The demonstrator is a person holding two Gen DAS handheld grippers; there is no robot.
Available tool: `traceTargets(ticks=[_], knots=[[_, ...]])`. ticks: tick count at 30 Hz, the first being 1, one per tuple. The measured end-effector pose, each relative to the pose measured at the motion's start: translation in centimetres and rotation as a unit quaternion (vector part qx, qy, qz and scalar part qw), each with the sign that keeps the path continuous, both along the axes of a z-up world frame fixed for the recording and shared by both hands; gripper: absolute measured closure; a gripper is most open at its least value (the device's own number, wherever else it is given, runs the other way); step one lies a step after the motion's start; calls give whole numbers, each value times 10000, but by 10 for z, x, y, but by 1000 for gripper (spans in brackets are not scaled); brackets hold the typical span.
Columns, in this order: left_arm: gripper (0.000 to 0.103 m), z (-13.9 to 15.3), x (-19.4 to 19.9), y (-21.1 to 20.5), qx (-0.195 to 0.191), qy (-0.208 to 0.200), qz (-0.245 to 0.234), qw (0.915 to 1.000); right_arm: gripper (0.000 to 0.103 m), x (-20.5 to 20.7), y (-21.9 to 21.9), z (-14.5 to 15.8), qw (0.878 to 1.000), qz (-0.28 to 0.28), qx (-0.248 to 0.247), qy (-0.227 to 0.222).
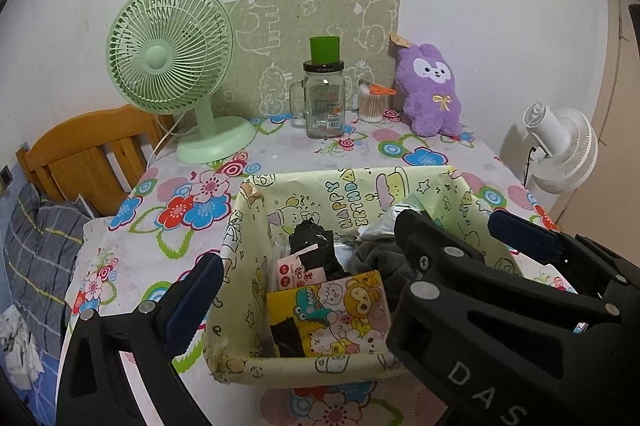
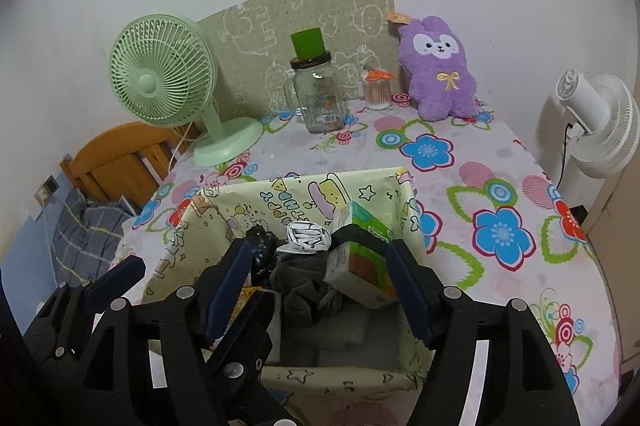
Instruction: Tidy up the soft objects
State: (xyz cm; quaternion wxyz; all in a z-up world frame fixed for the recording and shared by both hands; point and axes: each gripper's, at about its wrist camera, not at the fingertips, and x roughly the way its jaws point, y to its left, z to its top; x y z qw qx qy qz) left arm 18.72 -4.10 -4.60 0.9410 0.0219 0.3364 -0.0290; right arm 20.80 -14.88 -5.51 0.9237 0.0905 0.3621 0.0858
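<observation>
A purple plush rabbit (image 1: 433,94) leans upright against the wall at the table's far right; it also shows in the right wrist view (image 2: 440,80). A pale yellow cartoon-print box (image 1: 256,210) stands near the front edge, holding dark grey cloth (image 2: 304,286), a tissue pack (image 2: 362,258), a black item (image 1: 314,250) and a cartoon packet (image 1: 344,310). My left gripper (image 1: 352,250) is open over the box. My right gripper (image 2: 316,282) is open, its fingers straddling the box contents; it also shows in the left wrist view (image 1: 448,238). Neither holds anything.
A green desk fan (image 1: 172,66) stands at the back left. A glass jar mug with a green cap (image 1: 324,94) and a cotton swab jar (image 1: 372,104) stand mid-back. A white fan (image 2: 600,122) stands right of the table, a wooden bedhead (image 1: 88,150) left.
</observation>
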Motion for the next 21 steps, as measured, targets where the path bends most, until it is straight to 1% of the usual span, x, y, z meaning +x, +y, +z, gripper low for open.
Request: traceTargets(ticks=[7, 16, 21], knots=[[1, 9, -16, -1, -30, -181, -21, 9998, 21, -15, -1, 11, 9999, 20, -116, -116], [1, 23, -35, 2, -107, -361, -9, 9993, 15, -39, -2, 29, 9987, -14, -304, -400], [1, 31, -48, 6, -141, -488, 33, 9987, 12, -54, -9, 39, 9981, -90, -281, -548]])
